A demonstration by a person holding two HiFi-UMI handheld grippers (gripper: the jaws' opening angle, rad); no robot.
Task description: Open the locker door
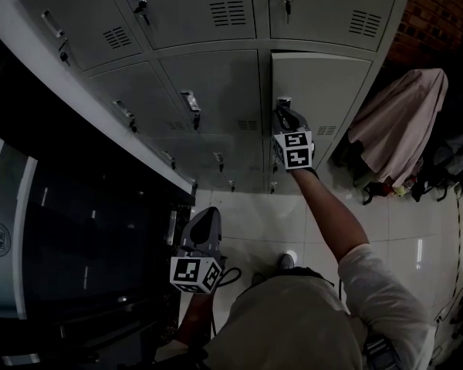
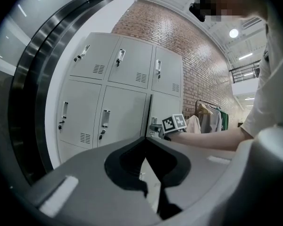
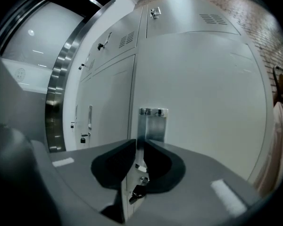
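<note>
The locker door [image 1: 324, 87] is in the middle row of the right column, at the far side of the scene, and its left edge seems to stand a little out from the frame. The right gripper [image 1: 282, 112] is at its metal handle [image 3: 152, 124], with the jaws pressed nearly together on this thin plate. The left gripper [image 1: 204, 226] hangs low and near the person, jaws closed on nothing. The risk is probably a slip: the plate is thin and smooth, so a pull at an angle may let it slide out. A quick swing may also bring the door against the hanging clothes [image 1: 401, 122] at the right.
</note>
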